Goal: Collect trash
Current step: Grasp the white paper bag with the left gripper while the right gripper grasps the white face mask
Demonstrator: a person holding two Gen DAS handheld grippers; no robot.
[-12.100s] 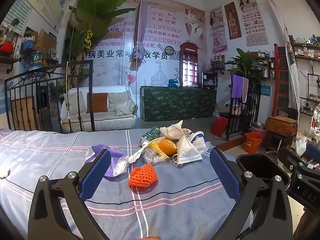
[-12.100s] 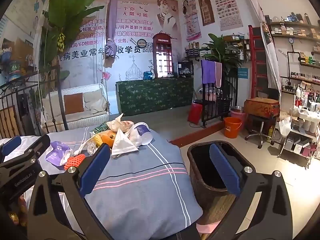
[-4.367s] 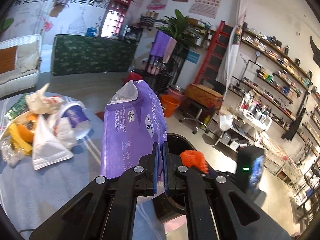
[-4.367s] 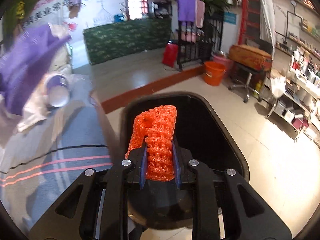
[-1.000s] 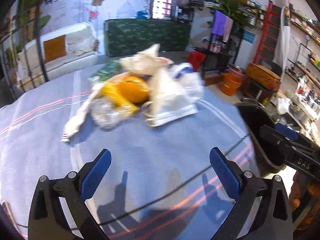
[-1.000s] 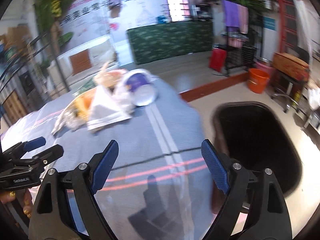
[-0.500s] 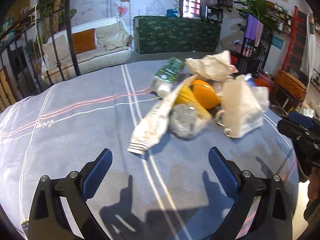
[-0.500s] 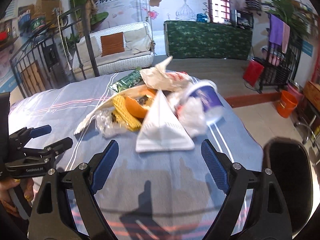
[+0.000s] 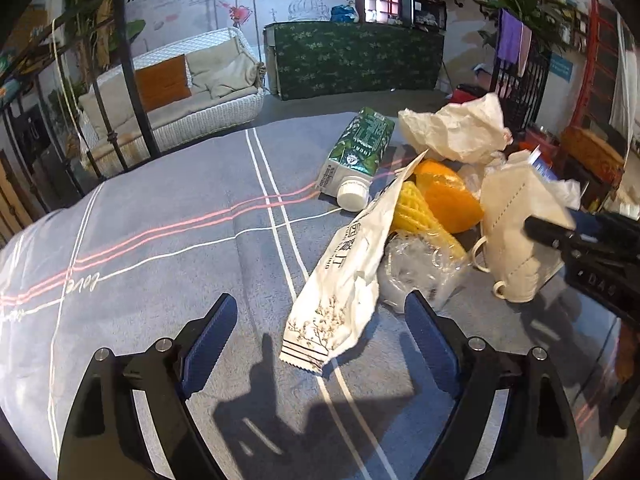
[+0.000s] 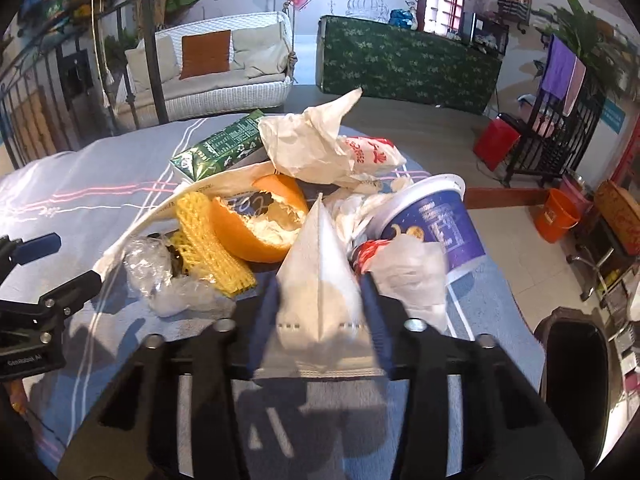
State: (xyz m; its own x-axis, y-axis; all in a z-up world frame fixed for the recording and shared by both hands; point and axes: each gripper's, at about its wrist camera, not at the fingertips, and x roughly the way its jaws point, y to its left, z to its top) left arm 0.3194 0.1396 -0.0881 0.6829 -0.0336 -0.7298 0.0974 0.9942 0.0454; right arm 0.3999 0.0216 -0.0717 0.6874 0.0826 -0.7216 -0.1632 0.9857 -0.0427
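Right gripper (image 10: pixel 320 304) sits low over the grey-blue striped bedspread (image 9: pixel 168 240), its jaws have just been closing and now stand narrow on either side of the folded white face mask (image 10: pixel 320 280); blue pads look pressed against the mask's flanks, though motion blur makes the contact a bit soft. From the left wrist view the right gripper (image 9: pixel 560 236) tips reach onto the same face mask (image 9: pixel 516 232). Left gripper (image 9: pixel 316 332) has jaws wide apart, having just been narrowing a little, nothing clamped; the lower end of the long white printed paper wrapper (image 9: pixel 344 276) lies between its pads, untouched. Trash pile sits on the bedspread: green milk carton with white cap (image 9: pixel 356 156), orange peel half (image 10: pixel 260 220), yellow foam net sleeve (image 10: pixel 212 240), crumpled clear plastic (image 10: pixel 160 276), crumpled white paper bag with red print (image 10: pixel 320 152), blue paper cup on its side (image 10: pixel 436 220). Black waste bin (image 10: pixel 576 364) stands on the floor just beside the bed, at lower right.
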